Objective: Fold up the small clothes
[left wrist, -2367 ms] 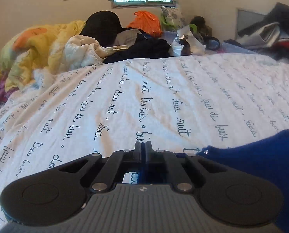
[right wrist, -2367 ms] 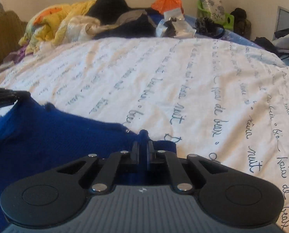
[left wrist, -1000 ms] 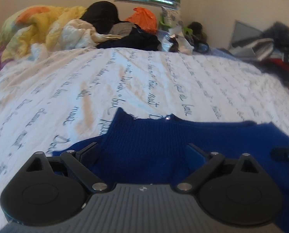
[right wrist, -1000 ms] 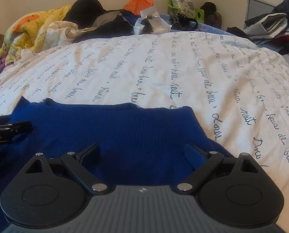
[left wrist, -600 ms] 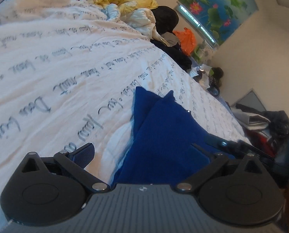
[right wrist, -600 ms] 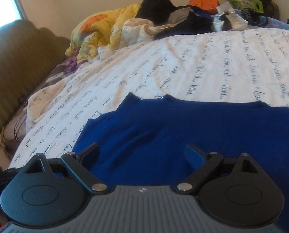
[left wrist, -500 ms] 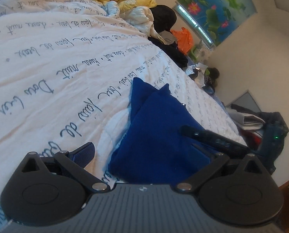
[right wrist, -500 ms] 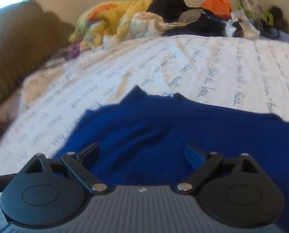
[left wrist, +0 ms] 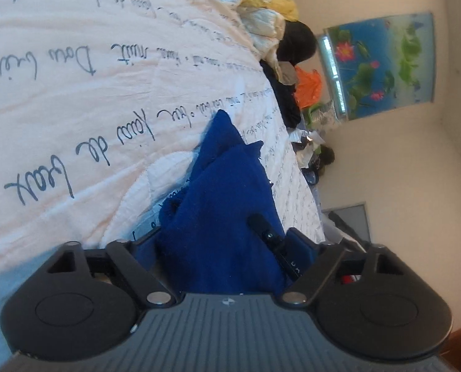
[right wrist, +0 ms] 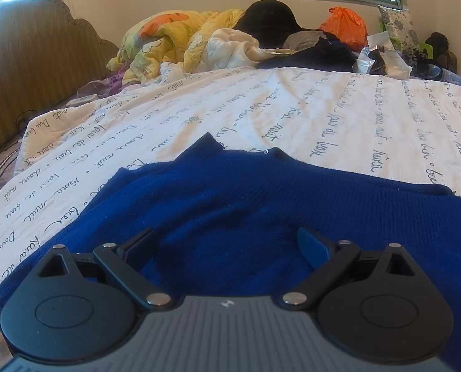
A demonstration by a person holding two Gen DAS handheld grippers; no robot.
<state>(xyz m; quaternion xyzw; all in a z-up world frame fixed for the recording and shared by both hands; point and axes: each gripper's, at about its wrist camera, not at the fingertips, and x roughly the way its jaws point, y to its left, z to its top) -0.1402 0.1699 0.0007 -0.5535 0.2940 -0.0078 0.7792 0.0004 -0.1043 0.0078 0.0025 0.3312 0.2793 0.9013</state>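
Note:
A blue knit garment (right wrist: 261,198) lies folded on the white bedspread with script writing (right wrist: 323,117). My right gripper (right wrist: 227,245) is open, low over the garment's near part, jaws wide apart with nothing between them. In the left wrist view the camera is rolled sideways. My left gripper (left wrist: 224,245) is open at the garment's (left wrist: 224,192) left end, its jaws standing either side of the cloth edge without closing. One of the right gripper's black fingers (left wrist: 266,228) rests on the garment just ahead of it.
A pile of clothes and bedding (right wrist: 230,40) with an orange bag (right wrist: 345,28) lies at the far side of the bed. A padded headboard (right wrist: 29,62) stands at the left. A lotus picture (left wrist: 382,65) hangs on the wall.
Both grippers were shut on the garment's far edge, then let go and opened. The left gripper swung round to the garment's left end and rolled sideways. The right gripper turned left over the garment.

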